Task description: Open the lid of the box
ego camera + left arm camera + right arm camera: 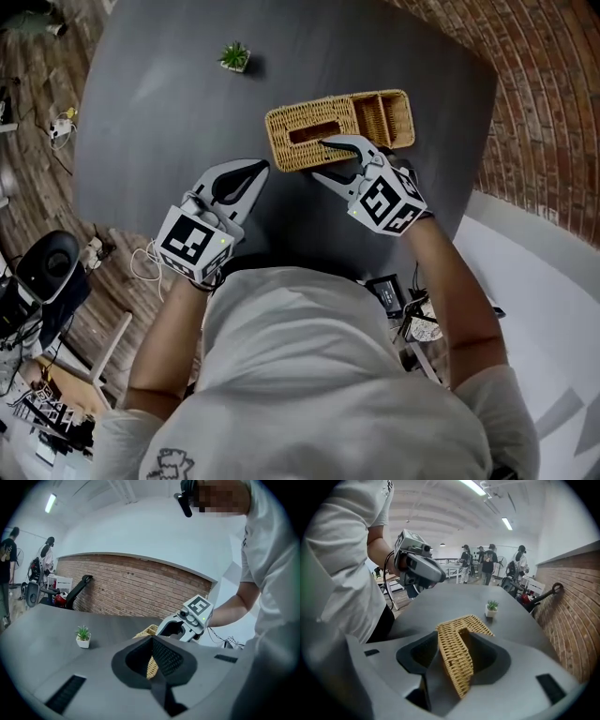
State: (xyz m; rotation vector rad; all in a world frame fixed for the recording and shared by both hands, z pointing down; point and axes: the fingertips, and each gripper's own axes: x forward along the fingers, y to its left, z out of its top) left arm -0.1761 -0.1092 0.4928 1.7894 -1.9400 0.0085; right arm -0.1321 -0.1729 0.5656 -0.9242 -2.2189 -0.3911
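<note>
A long wicker box [337,127] lies on the dark table [159,103]. Its slotted lid [309,134] covers the left part, and the right end is an open compartment [382,117]. My right gripper [323,159] stands open at the box's near edge, one finger over the lid by the slot and the other in front of the box. In the right gripper view the wicker box [457,656] shows in the gap of the right gripper [461,639]. My left gripper [261,169] hovers just left of the box, shut and empty. The left gripper [152,638] points at the box's end [151,667].
A small potted plant [234,58] stands farther back on the table. A brick wall [544,103] runs along the right. An office chair [52,267] and cables [61,127] are on the floor at left. People stand far behind [490,562].
</note>
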